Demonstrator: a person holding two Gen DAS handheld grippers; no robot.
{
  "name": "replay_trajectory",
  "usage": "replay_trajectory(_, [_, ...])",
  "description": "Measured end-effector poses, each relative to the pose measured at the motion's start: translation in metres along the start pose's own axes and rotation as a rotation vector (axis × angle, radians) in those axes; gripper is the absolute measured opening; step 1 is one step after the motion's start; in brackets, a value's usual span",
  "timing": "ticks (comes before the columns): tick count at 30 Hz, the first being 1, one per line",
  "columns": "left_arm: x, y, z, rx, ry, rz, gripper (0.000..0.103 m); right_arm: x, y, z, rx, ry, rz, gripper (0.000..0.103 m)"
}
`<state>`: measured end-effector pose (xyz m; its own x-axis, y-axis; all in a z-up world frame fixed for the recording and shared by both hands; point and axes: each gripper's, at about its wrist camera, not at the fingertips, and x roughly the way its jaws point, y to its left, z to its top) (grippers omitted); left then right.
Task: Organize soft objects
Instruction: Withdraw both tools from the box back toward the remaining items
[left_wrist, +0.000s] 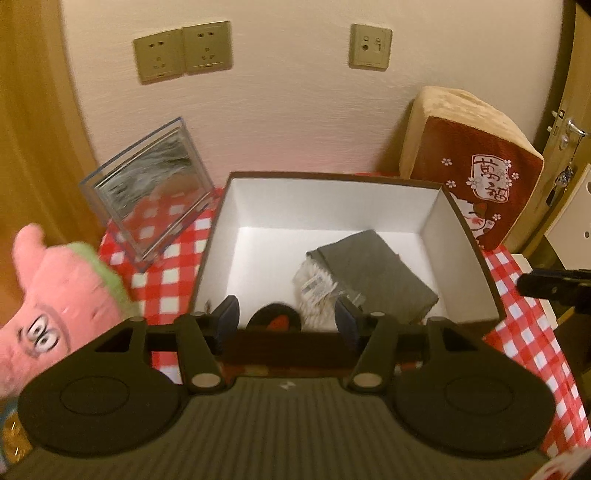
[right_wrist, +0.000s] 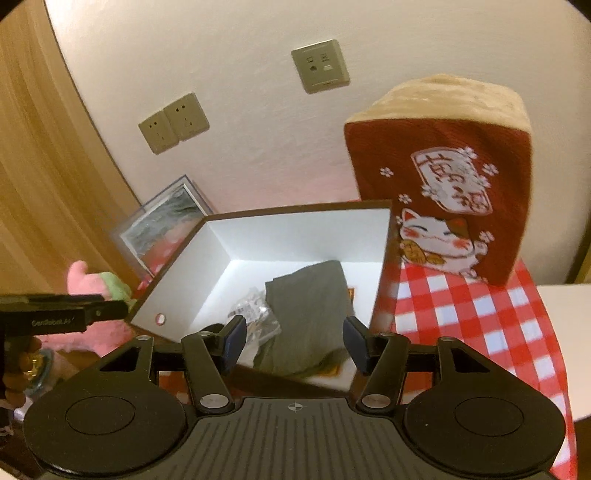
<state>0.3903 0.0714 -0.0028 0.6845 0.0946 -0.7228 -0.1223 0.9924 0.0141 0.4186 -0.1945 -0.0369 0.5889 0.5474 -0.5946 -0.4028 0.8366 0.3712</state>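
Note:
An open brown box with a white inside stands on a red checked cloth. In it lie a folded grey cloth, a white fringed item with a tag and a small black and red item. A pink plush with a green band lies left of the box. A red lucky-cat cushion leans on the wall at the right. My left gripper is open and empty above the box's near edge. My right gripper is open and empty above the box's near side.
A clear acrylic frame leans on the wall left of the box. Wall sockets sit above. A wooden panel stands at the left and a door with a handle at the right. The table's edge drops off right.

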Motion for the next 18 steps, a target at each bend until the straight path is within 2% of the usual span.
replay_trajectory(10, [-0.047,0.016,-0.059,-0.073,0.04,0.039,0.058,-0.039,-0.013,-0.043,0.085,0.026,-0.002,0.065])
replay_trajectory(18, [-0.063,0.02,-0.102,-0.127,0.074,0.051,0.058,-0.044,-0.017,-0.08,0.122,0.093,-0.028,0.071])
